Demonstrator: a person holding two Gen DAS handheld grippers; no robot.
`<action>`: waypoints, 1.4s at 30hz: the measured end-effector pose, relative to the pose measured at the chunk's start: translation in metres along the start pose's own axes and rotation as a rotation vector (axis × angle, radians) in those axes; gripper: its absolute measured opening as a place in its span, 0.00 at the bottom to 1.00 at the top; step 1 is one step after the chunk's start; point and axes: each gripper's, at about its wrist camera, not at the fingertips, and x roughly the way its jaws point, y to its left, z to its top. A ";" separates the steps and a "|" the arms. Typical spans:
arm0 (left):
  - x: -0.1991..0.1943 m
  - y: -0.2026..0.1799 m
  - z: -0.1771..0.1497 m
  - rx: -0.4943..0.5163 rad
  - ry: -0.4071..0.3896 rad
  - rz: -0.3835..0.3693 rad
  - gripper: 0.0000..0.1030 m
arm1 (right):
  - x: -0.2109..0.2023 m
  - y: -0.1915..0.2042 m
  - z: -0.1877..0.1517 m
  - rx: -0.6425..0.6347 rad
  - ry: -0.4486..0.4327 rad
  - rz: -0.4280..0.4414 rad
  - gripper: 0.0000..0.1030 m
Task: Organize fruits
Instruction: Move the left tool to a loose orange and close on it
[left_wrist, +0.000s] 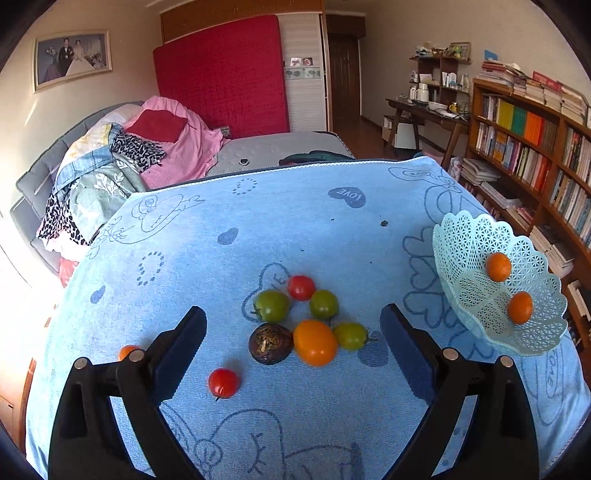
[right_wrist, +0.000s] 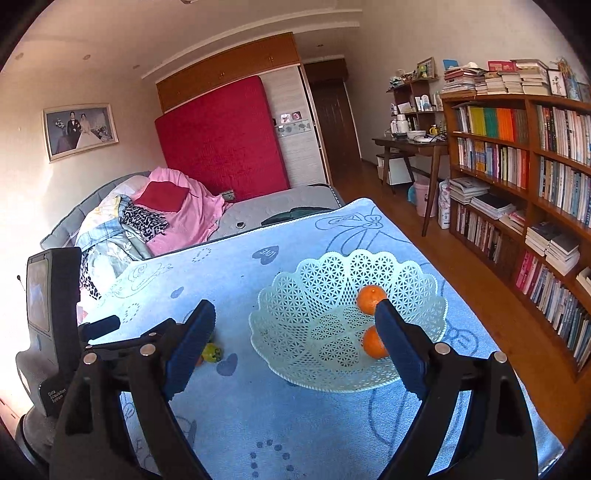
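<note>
Left gripper (left_wrist: 293, 317) first: its two blue-padded fingers are spread wide, holding nothing and touching nothing, hanging above the light blue towel-covered table (left_wrist: 303, 229). Just past the left finger (left_wrist: 184, 339), a small orange fruit (left_wrist: 127, 350) peeks out at about nine o'clock, partly hidden behind it. At seven o'clock from the cluster lies a lone small red tomato (left_wrist: 223, 383). Between the fingers is the pile: a dark brown wrinkled fruit (left_wrist: 270, 343) touching a large orange tomato (left_wrist: 315, 342), a big green tomato (left_wrist: 271, 305) at eleven o'clock, another red tomato (left_wrist: 301, 287) at twelve, a second green tomato (left_wrist: 324, 304) just beside it, and a yellow-green tomato (left_wrist: 351, 335) at three o'clock. Off to the far right, the pale mint perforated plastic basket (left_wrist: 465, 236) holds two round oranges (left_wrist: 498, 266). Over to the right gripper (right_wrist: 295, 325): also wide apart and empty, poised above that same basket, the right finger (right_wrist: 399, 347) crossing in front of both oranges; whether it touches them cannot be told. At nine o'clock a grey handheld device with a screen (right_wrist: 51, 295) stands upright.
</note>
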 end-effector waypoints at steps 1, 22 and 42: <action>0.000 0.009 -0.002 -0.012 0.004 0.009 0.91 | 0.001 0.002 -0.002 -0.004 0.007 0.008 0.87; 0.006 0.147 -0.050 -0.209 0.084 0.197 0.91 | 0.018 0.041 -0.030 -0.028 0.148 0.158 0.87; 0.052 0.173 -0.068 -0.274 0.185 0.134 0.70 | 0.047 0.057 -0.053 -0.081 0.233 0.155 0.87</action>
